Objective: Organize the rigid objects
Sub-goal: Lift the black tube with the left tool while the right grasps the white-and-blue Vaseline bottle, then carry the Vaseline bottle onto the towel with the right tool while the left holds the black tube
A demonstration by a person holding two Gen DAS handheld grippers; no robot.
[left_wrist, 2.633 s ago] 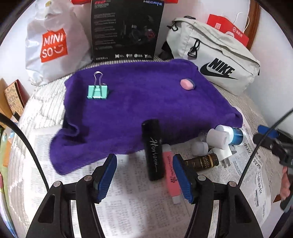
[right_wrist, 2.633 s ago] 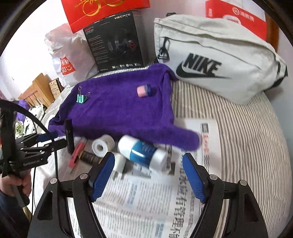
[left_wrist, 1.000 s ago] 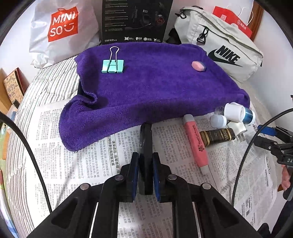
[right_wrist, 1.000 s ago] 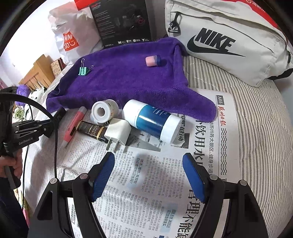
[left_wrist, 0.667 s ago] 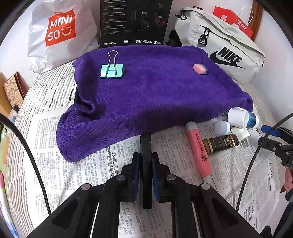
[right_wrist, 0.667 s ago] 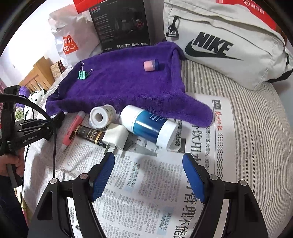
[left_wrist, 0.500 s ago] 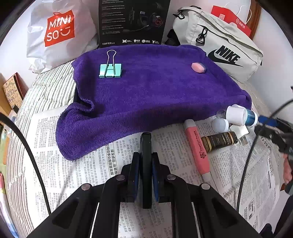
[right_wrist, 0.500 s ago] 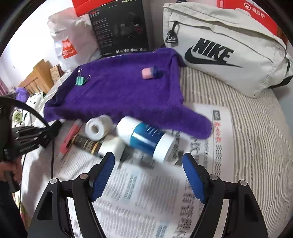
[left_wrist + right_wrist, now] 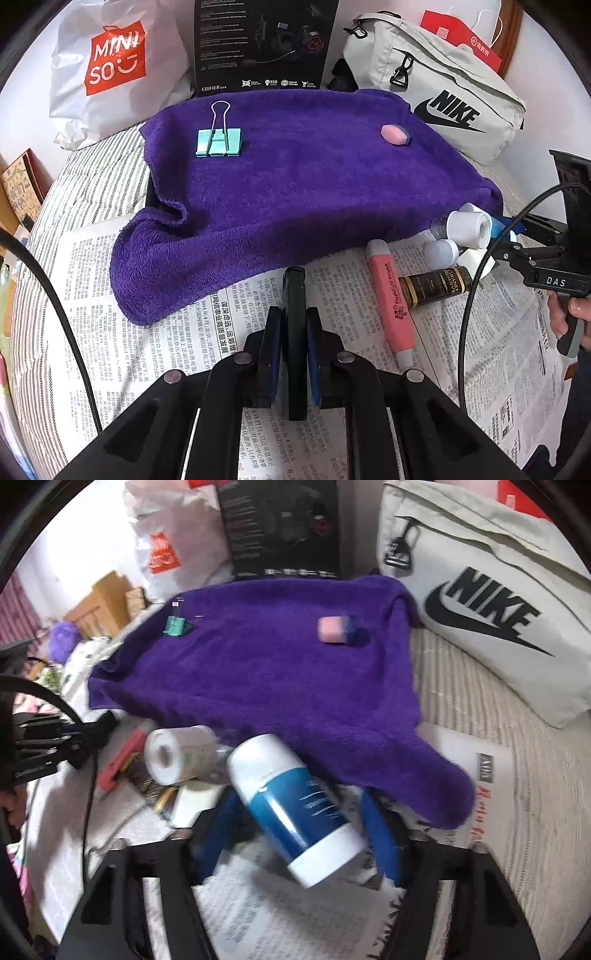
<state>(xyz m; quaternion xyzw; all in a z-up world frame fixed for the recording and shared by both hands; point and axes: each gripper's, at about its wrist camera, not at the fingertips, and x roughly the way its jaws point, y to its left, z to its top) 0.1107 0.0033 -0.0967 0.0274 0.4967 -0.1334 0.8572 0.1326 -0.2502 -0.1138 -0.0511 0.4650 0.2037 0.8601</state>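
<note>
Bottle (image 9: 295, 805), blue and white, is lying on the newspaper (image 9: 280, 915) between my right gripper's (image 9: 295, 834) closing jaws, not yet pressed, while my left gripper (image 9: 294, 354) is clamping a black tube (image 9: 294, 295) just short of the towel (image 9: 295, 184).

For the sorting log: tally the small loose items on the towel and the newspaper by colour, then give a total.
Black: 1, the tube the left gripper is shut on.
Pink: 2, highlighter, pink-and-blue eraser.
Teal: 1, binder clip.
White: 3, tape roll, charger plug, small white-capped vial.
Blue and white: 1, bottle.
Brown: 1, small bottle.
Total: 9.
</note>
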